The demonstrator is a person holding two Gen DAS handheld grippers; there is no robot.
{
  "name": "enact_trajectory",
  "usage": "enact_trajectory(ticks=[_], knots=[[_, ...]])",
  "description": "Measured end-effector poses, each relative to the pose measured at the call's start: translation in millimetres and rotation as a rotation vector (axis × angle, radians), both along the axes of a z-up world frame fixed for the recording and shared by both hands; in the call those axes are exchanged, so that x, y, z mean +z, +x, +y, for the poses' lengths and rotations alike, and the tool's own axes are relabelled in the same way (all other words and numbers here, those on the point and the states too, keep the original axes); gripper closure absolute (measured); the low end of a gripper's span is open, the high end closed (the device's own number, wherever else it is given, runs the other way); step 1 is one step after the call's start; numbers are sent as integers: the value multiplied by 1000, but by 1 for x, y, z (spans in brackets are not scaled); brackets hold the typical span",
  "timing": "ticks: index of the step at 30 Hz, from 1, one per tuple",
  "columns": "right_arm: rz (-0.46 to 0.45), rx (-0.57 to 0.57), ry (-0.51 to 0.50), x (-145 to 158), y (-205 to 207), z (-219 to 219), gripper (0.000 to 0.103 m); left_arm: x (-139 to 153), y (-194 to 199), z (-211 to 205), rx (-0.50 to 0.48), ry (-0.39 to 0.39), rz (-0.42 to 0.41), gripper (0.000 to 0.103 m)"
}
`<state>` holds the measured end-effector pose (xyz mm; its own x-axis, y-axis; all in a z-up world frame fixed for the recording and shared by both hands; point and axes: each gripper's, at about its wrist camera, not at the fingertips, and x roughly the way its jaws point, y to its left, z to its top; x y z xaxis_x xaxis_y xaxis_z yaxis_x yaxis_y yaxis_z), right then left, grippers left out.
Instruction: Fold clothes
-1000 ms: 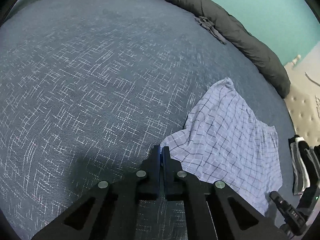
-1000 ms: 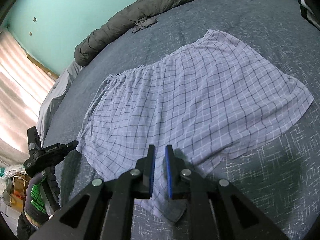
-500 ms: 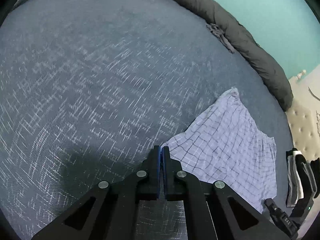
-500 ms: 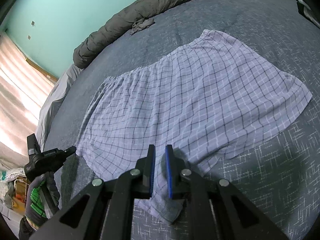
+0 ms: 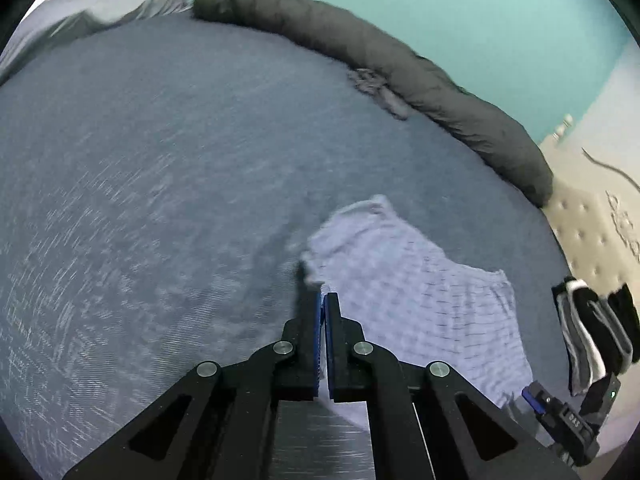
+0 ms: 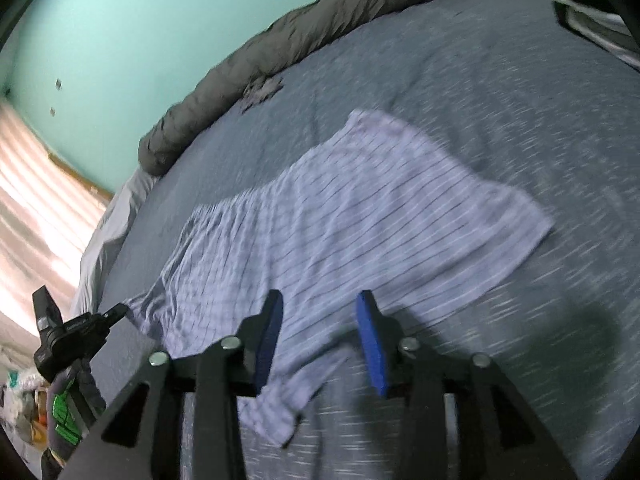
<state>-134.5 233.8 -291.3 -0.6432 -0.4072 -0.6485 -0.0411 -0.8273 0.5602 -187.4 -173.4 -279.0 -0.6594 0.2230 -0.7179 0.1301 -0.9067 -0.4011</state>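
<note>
A pair of light lilac checked shorts [image 6: 352, 216] lies spread flat on the blue-grey bed; it also shows in the left wrist view [image 5: 420, 292]. My left gripper [image 5: 323, 300] is shut, its tips at the near left corner of the shorts; whether cloth is pinched there is not clear. My right gripper [image 6: 320, 308] is open, its blue pads wide apart above the near hem of the shorts, holding nothing. Both views are blurred by motion.
A rolled dark grey duvet [image 5: 400, 68] lines the far edge of the bed [image 5: 160, 160], with a small crumpled grey garment [image 5: 376, 88] beside it. Folded black and white clothes [image 5: 592, 340] sit at the right. A teal wall stands behind.
My right gripper has opened, letting go of the shorts' hem, and has lifted a little. My left gripper stays shut and has swung so the far duvet and wall come into view.
</note>
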Motion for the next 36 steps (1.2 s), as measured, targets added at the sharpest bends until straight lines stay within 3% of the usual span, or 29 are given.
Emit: enact_trajectory(ticks=[6, 17, 19, 22, 25, 30, 33, 36], knots=[[2, -83, -36, -1, 9, 50, 64, 32, -15, 71, -97, -59, 24, 101], [16, -185, -99, 1, 27, 128, 64, 70, -42, 282, -415, -162, 31, 101], [16, -212, -116, 0, 30, 140, 64, 62, -40, 332, -502, -186, 18, 101], [10, -232, -142, -2, 31, 151, 64, 27, -36, 399, -612, -207, -60, 101], [1, -230, -161, -5, 29, 159, 64, -9, -29, 434, -670, -257, -130, 101], [-8, -215, -184, -8, 25, 163, 64, -27, -33, 434, -639, -227, -189, 100], [-19, -209, -202, -11, 21, 164, 64, -14, -35, 415, -610, -191, -175, 88], [-19, -196, -211, -11, 19, 161, 64, 8, -34, 388, -577, -157, -128, 84]])
